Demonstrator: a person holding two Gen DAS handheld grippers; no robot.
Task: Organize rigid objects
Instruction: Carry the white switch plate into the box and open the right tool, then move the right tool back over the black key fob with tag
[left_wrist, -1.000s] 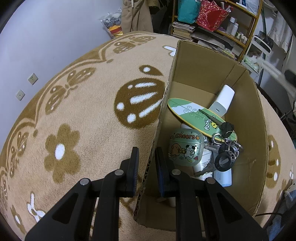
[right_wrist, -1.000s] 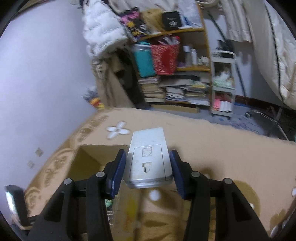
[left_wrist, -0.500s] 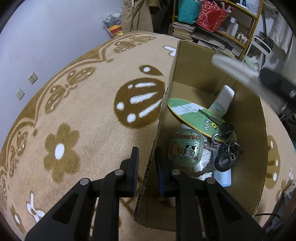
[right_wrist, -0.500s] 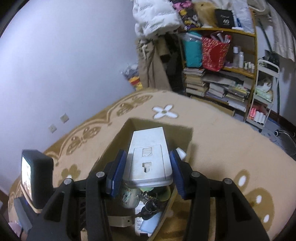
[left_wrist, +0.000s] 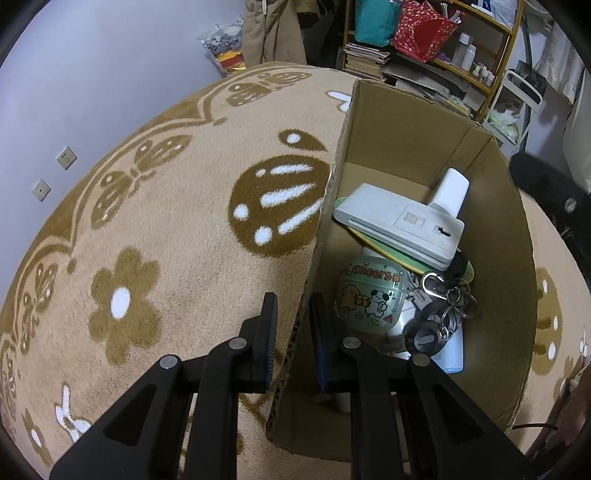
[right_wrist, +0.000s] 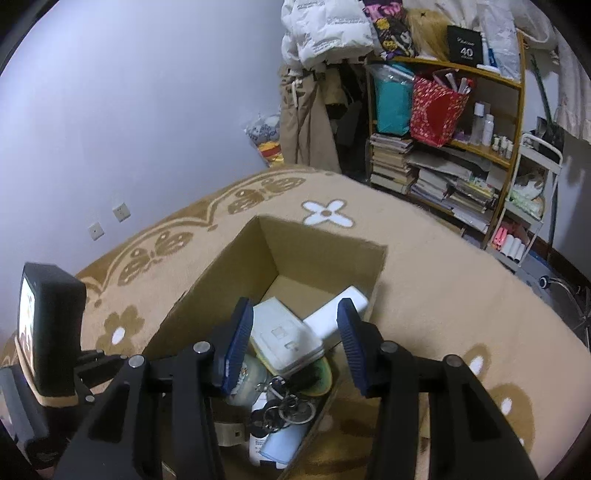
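Cardboard is thin, so the box wall (left_wrist: 325, 236) that the left gripper (left_wrist: 293, 332) clamps at bottom centre may bend and tip the box (right_wrist: 325, 254), sliding the white case (right_wrist: 284, 339) off the pile below the empty, spread right gripper (right_wrist: 295, 339).

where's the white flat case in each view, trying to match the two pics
Left wrist view: the white flat case lies right of centre, on the pile inside the cardboard box.
Right wrist view: lower centre, below the open right gripper.
Shared landmark: the key bunch.
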